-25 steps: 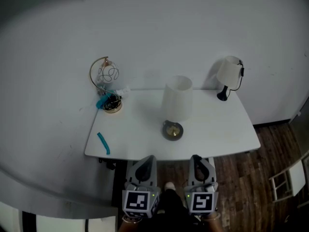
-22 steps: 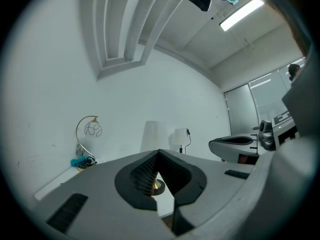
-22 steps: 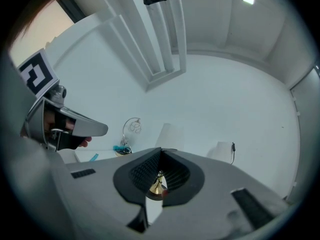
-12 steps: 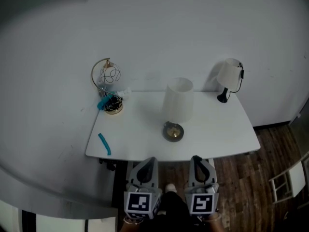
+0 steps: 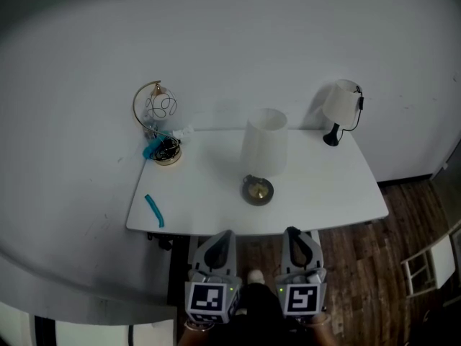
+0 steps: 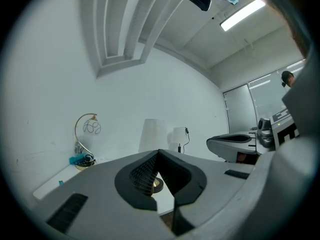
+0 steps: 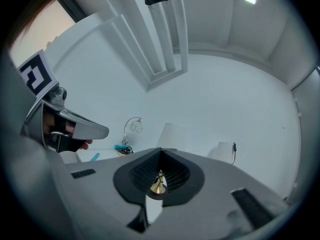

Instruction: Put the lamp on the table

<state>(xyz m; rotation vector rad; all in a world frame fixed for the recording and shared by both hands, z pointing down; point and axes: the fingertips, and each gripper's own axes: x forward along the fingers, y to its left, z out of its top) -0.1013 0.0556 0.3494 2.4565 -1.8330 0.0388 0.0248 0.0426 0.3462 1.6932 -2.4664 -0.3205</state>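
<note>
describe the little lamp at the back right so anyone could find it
On the white table by the wall, look at the far right corner. The small lamp there has a thin black stand, unlike the brass-based tall lamp in the middle and the gold hoop lamp at left.

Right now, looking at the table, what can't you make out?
- Tall lamp, head view: stem hidden by its own shade.
- Its brass base, left gripper view: mostly behind the left gripper.
- Teal strip, head view: too small to identify.
- Tangle at the gold arc lamp's foot, head view: too small to sort out.
</note>
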